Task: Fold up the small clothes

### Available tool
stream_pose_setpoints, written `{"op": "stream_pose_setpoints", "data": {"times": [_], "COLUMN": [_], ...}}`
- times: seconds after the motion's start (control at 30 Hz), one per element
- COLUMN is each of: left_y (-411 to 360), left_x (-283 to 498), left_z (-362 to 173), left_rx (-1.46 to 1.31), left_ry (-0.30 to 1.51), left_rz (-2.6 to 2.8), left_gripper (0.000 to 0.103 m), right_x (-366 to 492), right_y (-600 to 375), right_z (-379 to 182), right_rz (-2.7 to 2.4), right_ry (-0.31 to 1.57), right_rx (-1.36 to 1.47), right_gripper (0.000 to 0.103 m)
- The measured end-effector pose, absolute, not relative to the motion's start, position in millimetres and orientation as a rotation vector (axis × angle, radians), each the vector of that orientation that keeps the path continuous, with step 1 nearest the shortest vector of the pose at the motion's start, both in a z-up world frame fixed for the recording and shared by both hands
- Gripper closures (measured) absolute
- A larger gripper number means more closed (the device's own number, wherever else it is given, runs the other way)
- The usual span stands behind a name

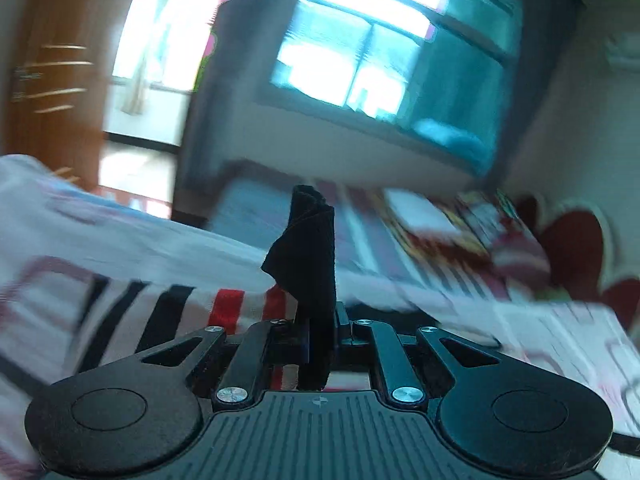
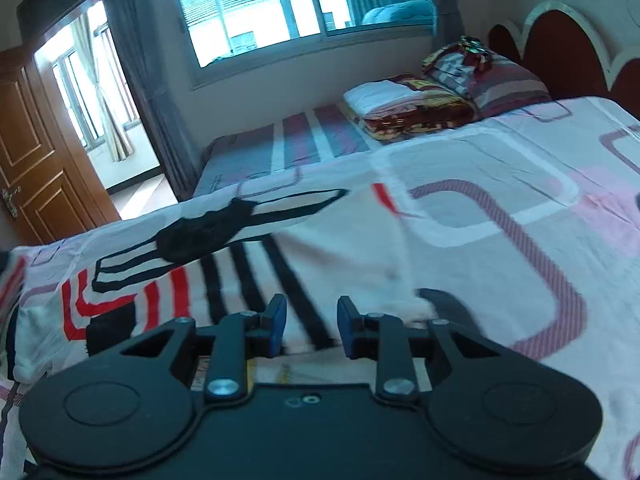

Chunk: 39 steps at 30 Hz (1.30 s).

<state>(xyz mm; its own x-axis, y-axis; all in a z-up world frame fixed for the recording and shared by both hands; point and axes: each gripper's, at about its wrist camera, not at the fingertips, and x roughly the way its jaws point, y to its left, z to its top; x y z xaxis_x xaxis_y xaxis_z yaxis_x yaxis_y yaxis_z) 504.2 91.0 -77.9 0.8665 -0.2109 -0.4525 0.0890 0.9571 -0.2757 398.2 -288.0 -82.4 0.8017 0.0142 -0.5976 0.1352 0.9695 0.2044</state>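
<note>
My left gripper is shut on a small black cloth. The cloth sticks up crumpled from between the jaws, and the view around it is smeared by motion. In the right wrist view, my right gripper hovers low over the patterned bedsheet with its blue-padded fingers apart and nothing between them. A black small garment lies crumpled on the sheet, far left of the right gripper. Another black piece lies near the bed's left edge.
A stack of folded blankets and a striped pillow sit at the head of the bed, by the red headboard. A window lies beyond the bed, and a wooden door stands open at left.
</note>
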Motion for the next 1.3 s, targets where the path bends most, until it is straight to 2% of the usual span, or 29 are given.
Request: {"op": "stream_pose_setpoints", "data": {"times": [0.13,0.3,0.33,0.37,0.4,0.43,0.47,0.5,0.53,0.67,0.73,0.87,1.0,1.13,1.2,1.3], "left_y": [-0.6,-65.6,-74.6,-81.1,-81.5,-78.3,-73.2,-62.4,-48.4,38.3,84.1,149.5,167.3,152.7,149.5,148.5], "left_x": [514.7,535.6,529.1,521.4,513.1,506.5,500.2,486.7,473.1,423.1,397.6,383.5,385.3,411.7,422.1,434.3], "left_z": [-95.5,-139.5,-142.3,-140.8,-138.5,-132.6,-124.5,-114.8,-106.1,-89.5,-96.2,-120.4,-130.2,-146.2,-151.0,-158.6], "left_rx": [-0.136,-0.006,0.034,0.067,0.072,0.063,0.058,0.059,0.055,-0.030,-0.020,-0.012,-0.026,0.011,0.015,-0.001], "left_ry": [0.599,0.774,0.749,0.726,0.723,0.718,0.692,0.644,0.618,0.582,0.562,0.639,0.669,0.692,0.696,0.690], "left_rz": [-0.241,-0.285,-0.281,-0.279,-0.295,-0.304,-0.289,-0.274,-0.255,-0.147,-0.019,0.123,0.084,0.045,0.043,0.034], "left_gripper": [0.093,0.093,0.092,0.086,0.063,0.035,0.028,0.025,0.025,0.025,0.025,0.025,0.025,0.025,0.025,0.025], "right_x": [383.7,372.9,371.5,370.9,371.6,373.5,376.0,380.5,385.3,416.9,438.0,478.1,495.8,510.8,521.9,526.6], "right_y": [-324.2,-361.5,-366.3,-370.2,-372.7,-373.9,-374.1,-371.4,-368.2,-348.9,-332.5,-296.0,-258.7,-228.2,-220.5,-221.7], "right_z": [-75.7,-78.0,-80.1,-82.6,-85.0,-87.8,-89.9,-92.3,-94.4,-106.4,-113.2,-127.6,-133.6,-127.9,-126.5,-131.5], "right_rz": [-0.101,-0.168,-0.168,-0.165,-0.153,-0.133,-0.114,-0.091,-0.068,0.061,0.122,0.207,0.237,0.151,0.094,0.013], "right_ry": [0.629,0.645,0.652,0.657,0.660,0.665,0.669,0.670,0.669,0.671,0.683,0.726,0.778,0.819,0.838,0.899], "right_rx": [0.280,0.373,0.395,0.415,0.436,0.459,0.476,0.488,0.502,0.604,0.626,0.648,0.665,0.593,0.576,0.515], "right_gripper": [0.073,0.073,0.072,0.071,0.070,0.068,0.066,0.063,0.060,0.058,0.058,0.058,0.051,0.051,0.052,0.060]}}
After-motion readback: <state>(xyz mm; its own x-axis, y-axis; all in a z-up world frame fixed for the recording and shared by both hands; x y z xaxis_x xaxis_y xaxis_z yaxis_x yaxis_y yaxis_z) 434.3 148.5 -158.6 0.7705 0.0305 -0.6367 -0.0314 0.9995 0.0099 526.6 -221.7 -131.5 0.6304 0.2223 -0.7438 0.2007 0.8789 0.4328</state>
